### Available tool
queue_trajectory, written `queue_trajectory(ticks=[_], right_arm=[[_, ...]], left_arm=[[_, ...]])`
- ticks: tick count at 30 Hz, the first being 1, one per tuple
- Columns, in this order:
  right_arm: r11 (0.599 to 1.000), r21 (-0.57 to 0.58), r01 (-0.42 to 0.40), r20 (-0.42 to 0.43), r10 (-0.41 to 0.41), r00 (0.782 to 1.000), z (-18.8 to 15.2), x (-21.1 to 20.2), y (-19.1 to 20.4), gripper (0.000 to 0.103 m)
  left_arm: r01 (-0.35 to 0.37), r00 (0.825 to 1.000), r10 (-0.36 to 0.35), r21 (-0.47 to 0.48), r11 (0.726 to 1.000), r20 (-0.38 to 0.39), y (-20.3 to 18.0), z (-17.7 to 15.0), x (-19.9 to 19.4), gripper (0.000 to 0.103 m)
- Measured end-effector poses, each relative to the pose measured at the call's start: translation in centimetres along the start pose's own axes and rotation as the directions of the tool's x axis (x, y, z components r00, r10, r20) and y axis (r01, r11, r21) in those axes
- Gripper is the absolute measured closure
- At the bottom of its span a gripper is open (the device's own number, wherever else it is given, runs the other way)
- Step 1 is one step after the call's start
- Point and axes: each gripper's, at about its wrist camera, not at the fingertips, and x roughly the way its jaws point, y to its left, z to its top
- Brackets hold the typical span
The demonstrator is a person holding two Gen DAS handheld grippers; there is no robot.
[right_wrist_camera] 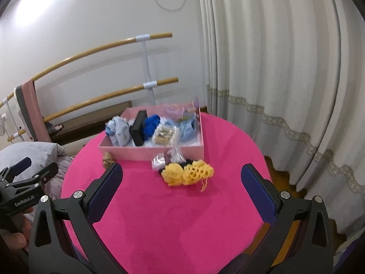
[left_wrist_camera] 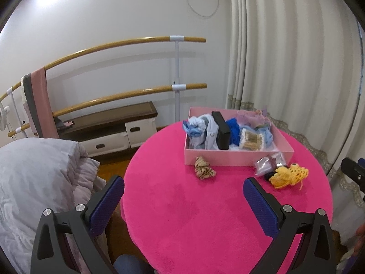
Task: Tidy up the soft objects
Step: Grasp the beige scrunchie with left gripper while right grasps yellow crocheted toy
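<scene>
Before the pink box (right_wrist_camera: 159,153), yellow knit (right_wrist_camera: 189,172) touching plastic packets (right_wrist_camera: 167,158)

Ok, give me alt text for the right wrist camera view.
An open, empty right claw hovers over a round pink table, facing a yellow crocheted piece lying outside a pink box packed with soft items. The left claw shows at the left edge; curtains hang behind.

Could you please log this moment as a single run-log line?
left gripper open, empty | right gripper open, empty | yellow crochet, beige item outside pink box
</scene>
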Motion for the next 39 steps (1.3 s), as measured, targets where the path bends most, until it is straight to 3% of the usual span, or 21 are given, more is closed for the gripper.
queue_trajectory(ticks=[13, 26, 31, 33, 34, 39], right_arm=[[1.0, 0.022, -0.011, -0.121, 0.014, 0.993, -1.4, 6.1, -0.8, 0.0], [0.999, 0.042, -0.017, -0.214, 0.026, 0.976, -1.5, 12.0, -1.7, 0.0], [0.999, 0.044, -0.03, -0.261, 0.04, 0.965, -2.0, 14.7, -1.5, 0.0], [0.998, 0.051, -0.03, -0.275, 0.043, 0.961, -2.3, 15.7, -1.5, 0.0], [0.998, 0.054, -0.031, -0.283, 0.045, 0.958, -2.4, 16.2, -1.6, 0.0], [0.997, 0.07, -0.039, -0.29, 0.058, 0.955, -3.0, 17.2, -2.2, 0.001]], left_arm=[[0.002, 0.995, 0.0, 0.02, 1.0, -0.097, -0.7, 1.7, 10.8, 0.0], [-0.026, 0.975, 0.041, 0.071, 0.997, -0.217, -2.6, 2.6, 25.8, 0.0], [0.024, 0.967, -0.015, 0.031, 0.999, -0.256, -2.5, 2.4, 29.0, 0.003], [0.054, 0.962, -0.056, -0.015, 0.998, -0.268, -1.9, 2.4, 30.2, 0.012], [0.067, 0.957, -0.072, -0.029, 0.997, -0.28, -1.7, 2.3, 30.7, 0.028], [0.087, 0.956, -0.092, -0.03, 0.996, -0.28, -2.0, 2.2, 32.3, 0.044]])
